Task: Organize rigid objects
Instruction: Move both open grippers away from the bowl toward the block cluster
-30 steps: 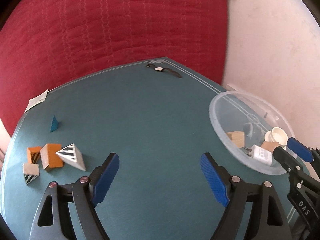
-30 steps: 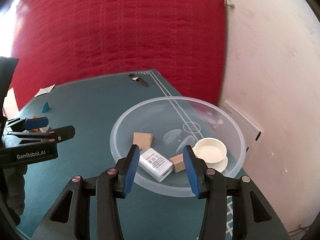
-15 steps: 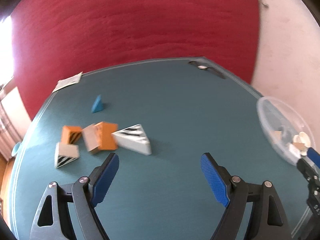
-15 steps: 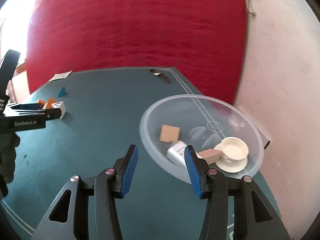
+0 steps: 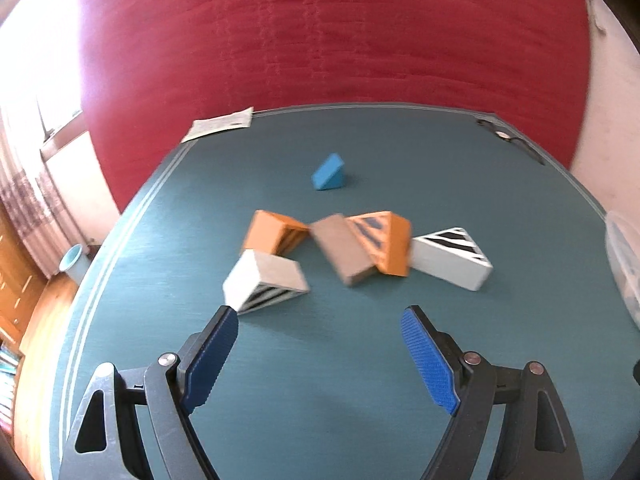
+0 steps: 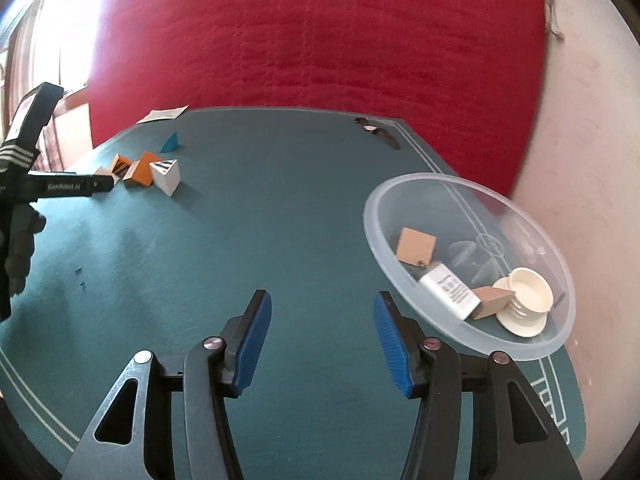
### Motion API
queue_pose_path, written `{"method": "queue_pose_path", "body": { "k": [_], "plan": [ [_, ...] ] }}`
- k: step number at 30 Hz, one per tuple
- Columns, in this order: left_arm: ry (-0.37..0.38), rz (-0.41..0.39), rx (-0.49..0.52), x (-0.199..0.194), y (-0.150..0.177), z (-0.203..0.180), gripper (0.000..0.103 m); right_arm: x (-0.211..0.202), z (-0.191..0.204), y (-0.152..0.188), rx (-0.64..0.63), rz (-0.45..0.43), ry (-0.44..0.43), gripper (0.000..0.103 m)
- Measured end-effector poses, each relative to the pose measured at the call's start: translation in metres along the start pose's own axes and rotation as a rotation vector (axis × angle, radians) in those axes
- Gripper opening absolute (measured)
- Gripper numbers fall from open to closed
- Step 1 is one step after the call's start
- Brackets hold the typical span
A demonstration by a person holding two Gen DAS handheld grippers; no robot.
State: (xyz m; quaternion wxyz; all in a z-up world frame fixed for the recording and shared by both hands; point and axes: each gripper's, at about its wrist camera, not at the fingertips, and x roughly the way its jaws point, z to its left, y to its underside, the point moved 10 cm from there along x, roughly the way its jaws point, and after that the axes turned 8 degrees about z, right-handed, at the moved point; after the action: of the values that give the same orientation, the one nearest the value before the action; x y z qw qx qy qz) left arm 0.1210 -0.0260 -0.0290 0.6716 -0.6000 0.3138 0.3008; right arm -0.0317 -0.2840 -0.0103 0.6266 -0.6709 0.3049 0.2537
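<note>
The left hand-held gripper (image 5: 316, 338) is held with its blue-padded jaws wide apart and nothing between them, just short of a cluster of orange, tan and black-striped white wooden blocks (image 5: 352, 250) on the teal counter (image 5: 320, 400). Beyond the cluster a small blue wedge block (image 5: 329, 172) is seen. The right hand-held gripper (image 6: 322, 336) is seen with jaws that have just been opening, empty, well to the right of the cluster, beside a clear round plastic bowl (image 6: 520, 354) in which tan blocks, a white box and cream dishes lie.
</note>
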Motion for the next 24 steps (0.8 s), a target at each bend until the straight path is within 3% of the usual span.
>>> {"method": "queue_pose_path", "body": {
  "k": [8, 24],
  "plan": [
    [-0.043, 0.005, -0.018, 0.009, 0.0, 0.029, 0.087, 0.007, 0.009, 0.002, 0.022, 0.043, -0.06, 0.055],
    [-0.031, 0.082, -0.008, 0.042, -0.012, 0.059, 0.087, 0.008, 0.026, 0.002, 0.011, 0.064, -0.112, 0.055]
  ]
}}
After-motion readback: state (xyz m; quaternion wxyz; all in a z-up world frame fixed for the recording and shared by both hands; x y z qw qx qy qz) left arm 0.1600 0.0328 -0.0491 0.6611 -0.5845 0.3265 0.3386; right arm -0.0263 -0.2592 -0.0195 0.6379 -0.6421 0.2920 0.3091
